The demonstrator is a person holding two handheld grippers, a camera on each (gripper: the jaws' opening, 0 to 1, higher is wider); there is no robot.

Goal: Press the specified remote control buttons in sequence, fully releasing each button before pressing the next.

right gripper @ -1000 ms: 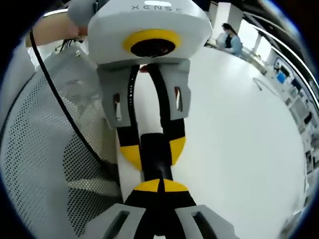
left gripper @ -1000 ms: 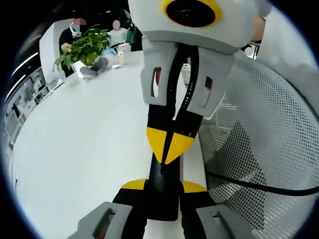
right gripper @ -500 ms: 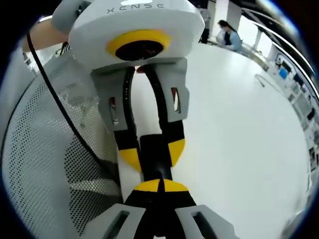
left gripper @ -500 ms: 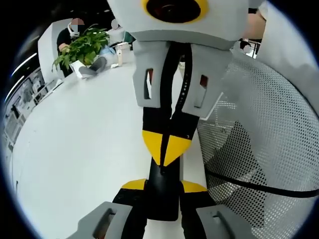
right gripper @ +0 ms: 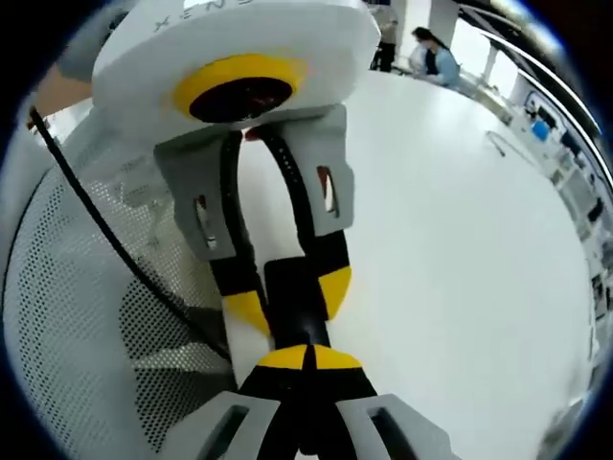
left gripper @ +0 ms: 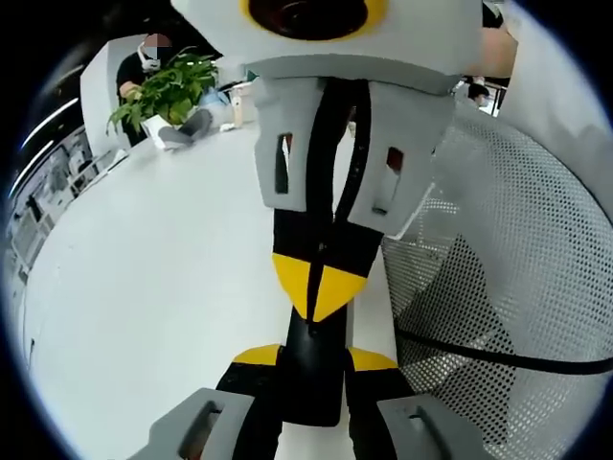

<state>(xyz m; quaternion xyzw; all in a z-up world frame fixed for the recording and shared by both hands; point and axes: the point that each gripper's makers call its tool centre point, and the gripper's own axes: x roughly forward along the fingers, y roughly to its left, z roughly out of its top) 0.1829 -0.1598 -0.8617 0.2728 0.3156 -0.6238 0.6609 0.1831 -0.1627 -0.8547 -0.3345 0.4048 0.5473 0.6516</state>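
Note:
In the left gripper view, my left gripper (left gripper: 314, 359) is shut on a slim black remote control (left gripper: 313, 388), which stands up between its yellow pads. My right gripper (left gripper: 314, 290) comes down from the top, shut, with its joined yellow tips resting on the remote's upper end. The right gripper view shows the same meeting from the other side. There my right gripper (right gripper: 306, 356) is shut, its tips against the remote (right gripper: 295, 321). My left gripper (right gripper: 289, 292) clamps the remote from above. The buttons are hidden.
A white table (left gripper: 153, 287) spreads out under both grippers. A white perforated mesh panel (left gripper: 517, 259) stands close beside them, crossed by a black cable (left gripper: 498, 356). A potted plant (left gripper: 163, 86) and seated people are at the table's far end.
Both cameras have tilted slightly, so the opposite gripper looms a little larger in each view. The right gripper's tips stay on the remote and the left gripper keeps its hold.

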